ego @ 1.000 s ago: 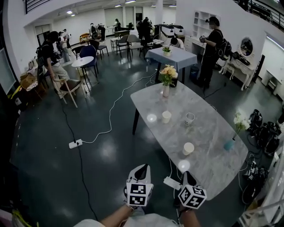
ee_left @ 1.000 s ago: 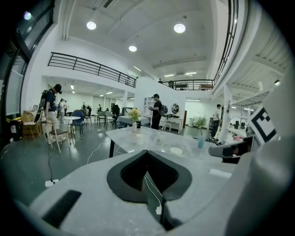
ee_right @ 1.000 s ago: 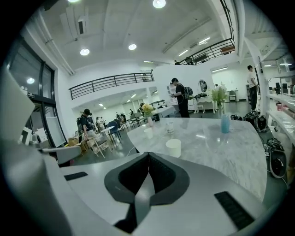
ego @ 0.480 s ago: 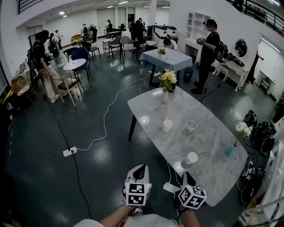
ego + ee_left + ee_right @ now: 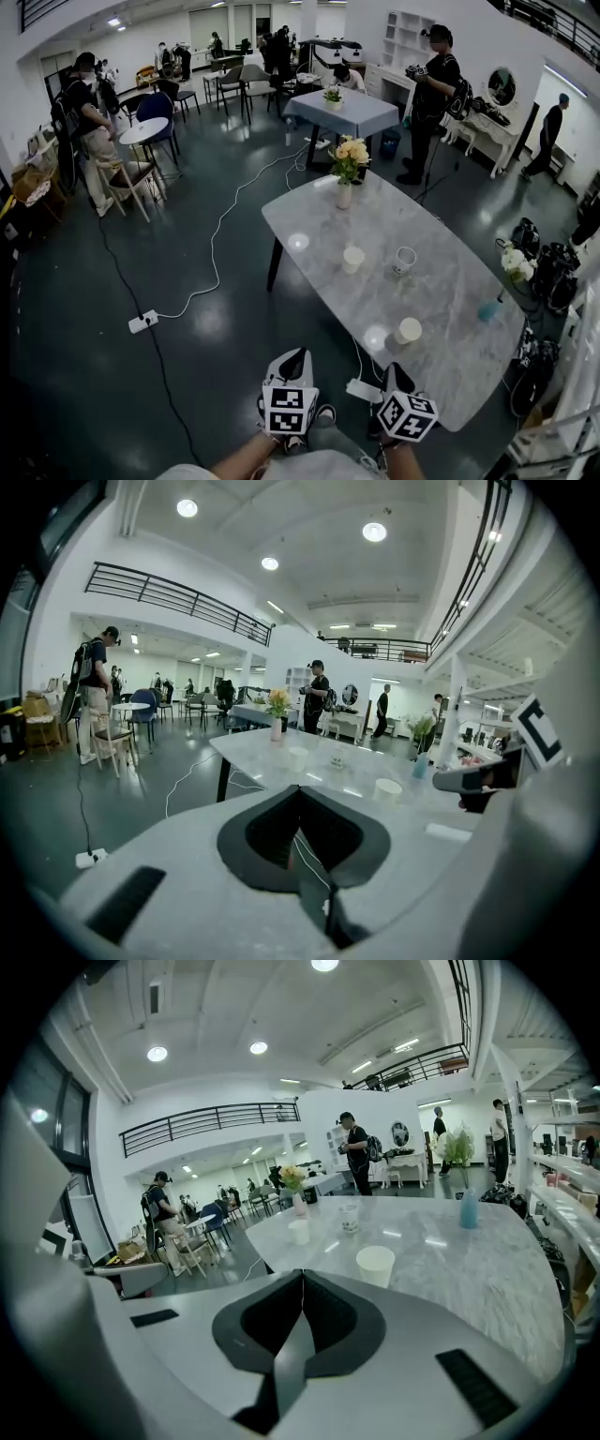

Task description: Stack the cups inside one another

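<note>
Three cups stand apart on the grey marble table: a white cup, a patterned cup to its right, and a nearer white cup. My left gripper and right gripper hang side by side short of the table's near edge, both shut and holding nothing. In the right gripper view the shut tips point toward the near white cup, which is well ahead. The left gripper's shut tips face the table, with the near cup off to the right.
A vase of flowers stands at the table's far end and a blue vase at its right edge. A white power strip lies by the near edge. Cables and a floor socket run to the left. People, chairs and bags stand around.
Both grippers and the head have moved toward the table, so the cups sit nearer and lower in the head view. The jaws stayed shut.
</note>
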Tool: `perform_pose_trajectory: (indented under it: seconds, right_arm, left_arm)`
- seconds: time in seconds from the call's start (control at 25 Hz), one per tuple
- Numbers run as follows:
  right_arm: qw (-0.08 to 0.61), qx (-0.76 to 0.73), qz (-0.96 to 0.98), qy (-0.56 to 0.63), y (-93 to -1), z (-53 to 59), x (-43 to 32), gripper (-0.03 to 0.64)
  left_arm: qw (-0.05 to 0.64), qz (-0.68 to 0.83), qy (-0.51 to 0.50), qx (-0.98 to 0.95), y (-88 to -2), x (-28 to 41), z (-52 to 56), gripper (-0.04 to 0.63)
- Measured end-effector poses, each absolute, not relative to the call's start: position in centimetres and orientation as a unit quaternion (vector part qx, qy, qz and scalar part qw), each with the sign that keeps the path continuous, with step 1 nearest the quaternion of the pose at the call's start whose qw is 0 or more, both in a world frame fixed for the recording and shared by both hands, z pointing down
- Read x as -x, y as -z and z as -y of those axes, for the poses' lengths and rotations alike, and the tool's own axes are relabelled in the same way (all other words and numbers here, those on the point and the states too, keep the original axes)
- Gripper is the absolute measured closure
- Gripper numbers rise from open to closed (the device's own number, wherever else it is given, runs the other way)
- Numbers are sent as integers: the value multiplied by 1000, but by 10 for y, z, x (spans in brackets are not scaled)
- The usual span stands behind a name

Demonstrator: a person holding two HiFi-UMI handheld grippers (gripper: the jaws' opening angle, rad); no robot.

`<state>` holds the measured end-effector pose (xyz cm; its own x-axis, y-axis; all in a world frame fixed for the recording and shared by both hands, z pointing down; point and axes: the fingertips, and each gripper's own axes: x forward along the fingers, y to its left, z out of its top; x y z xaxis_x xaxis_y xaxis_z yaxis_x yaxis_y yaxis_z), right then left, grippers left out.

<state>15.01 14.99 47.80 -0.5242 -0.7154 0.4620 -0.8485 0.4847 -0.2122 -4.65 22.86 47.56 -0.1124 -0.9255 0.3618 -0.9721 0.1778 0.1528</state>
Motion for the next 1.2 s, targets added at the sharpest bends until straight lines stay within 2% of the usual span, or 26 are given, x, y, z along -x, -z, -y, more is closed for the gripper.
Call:
perform_pose_trajectory:
  seconds: [0.28, 0.6, 1.2]
  right_arm:
    - [159, -460, 845, -221, -486, -124, -136, 609]
    - [123, -468, 844, -230, -479, -58, -110, 609]
    - [72, -532, 801, -265, -469, 63, -130, 609]
  left_arm:
    - [204, 742, -73, -635, -482, 63, -210, 598]
    - [186, 731, -99, -649, -481, 87, -139, 598]
    - [191, 657, -130, -717, -478, 62, 21, 598]
